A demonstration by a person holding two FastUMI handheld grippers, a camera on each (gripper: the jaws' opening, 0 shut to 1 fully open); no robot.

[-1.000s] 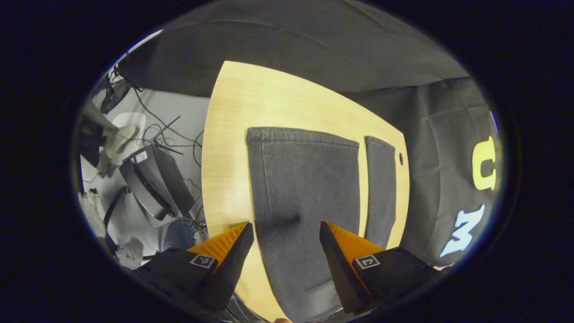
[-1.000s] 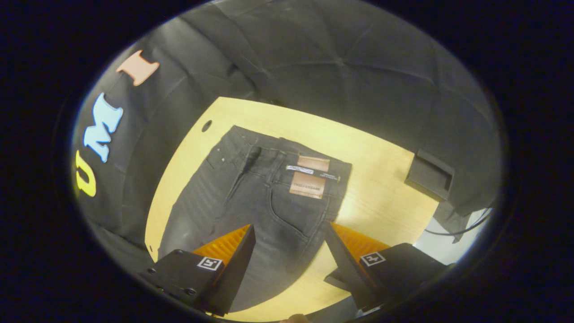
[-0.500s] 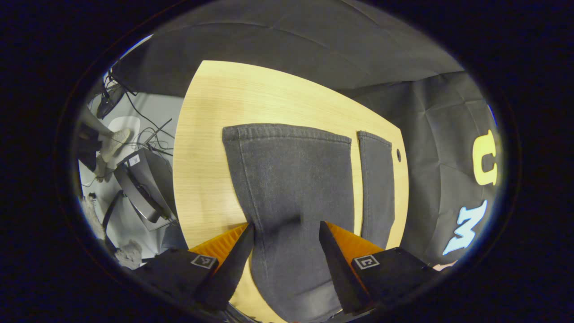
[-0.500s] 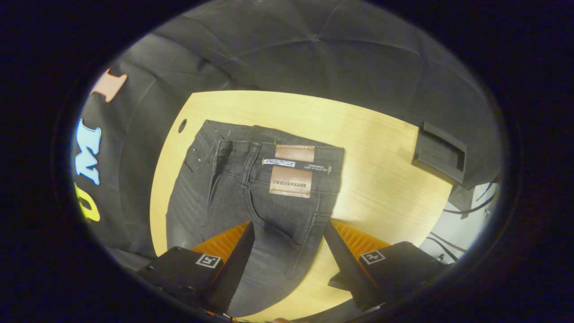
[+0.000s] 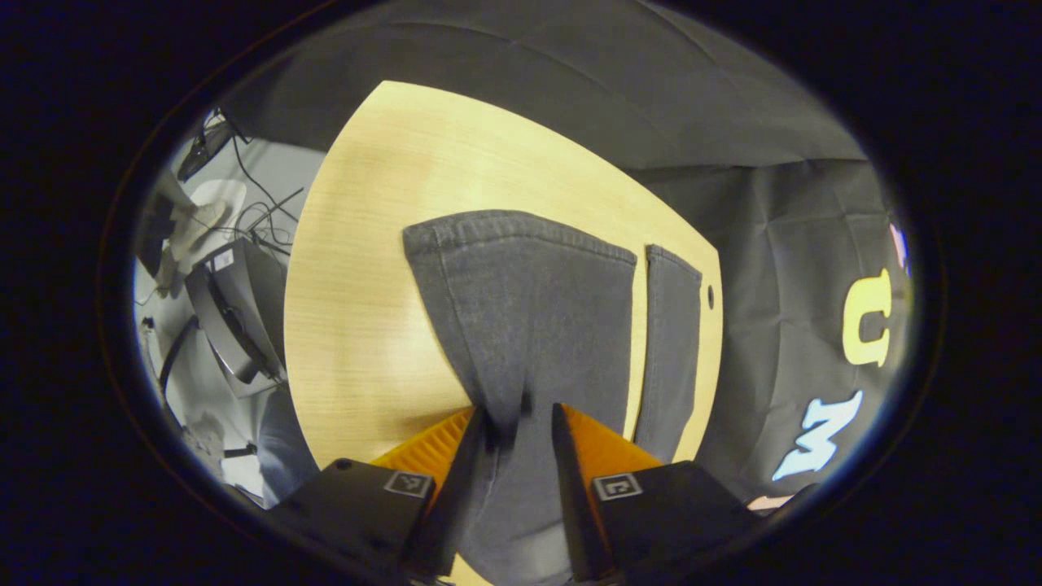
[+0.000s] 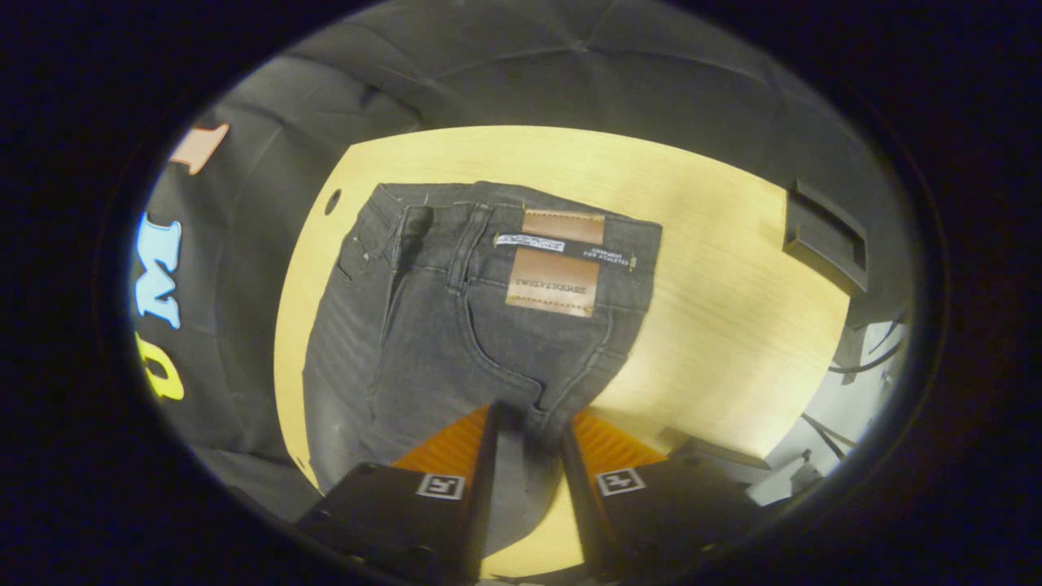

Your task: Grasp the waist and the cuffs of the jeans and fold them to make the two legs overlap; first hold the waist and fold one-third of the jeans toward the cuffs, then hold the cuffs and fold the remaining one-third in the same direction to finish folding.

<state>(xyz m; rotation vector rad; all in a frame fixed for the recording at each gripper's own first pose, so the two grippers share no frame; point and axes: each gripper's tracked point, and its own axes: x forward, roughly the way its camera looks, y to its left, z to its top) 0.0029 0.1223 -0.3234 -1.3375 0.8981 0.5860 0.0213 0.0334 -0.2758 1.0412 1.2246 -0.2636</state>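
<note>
Your worktop (image 5: 366, 325) of pale wood carries the jeans (image 6: 423, 325), spread flat with both legs running away from the waist. In the right gripper view the waist lies at the far end, its brown patch (image 6: 553, 281) facing up, and a black box (image 6: 822, 236) sits at the worktop's far right edge. In the left gripper view the two legs end at the cuffs (image 5: 521, 232), the wider leg nearer you and the narrower one (image 5: 672, 342) just beside it, by a small hole (image 5: 710, 296) in the worktop. Your left gripper (image 5: 521, 427) has its fingers drawn narrow, pinching a raised ridge of the wide leg's cloth. Your right gripper (image 6: 529, 427) likewise has its fingers narrow, with denim below the pocket bunched between them. Floor clutter with cables (image 5: 260, 212) lies beyond the worktop's left edge.
</note>
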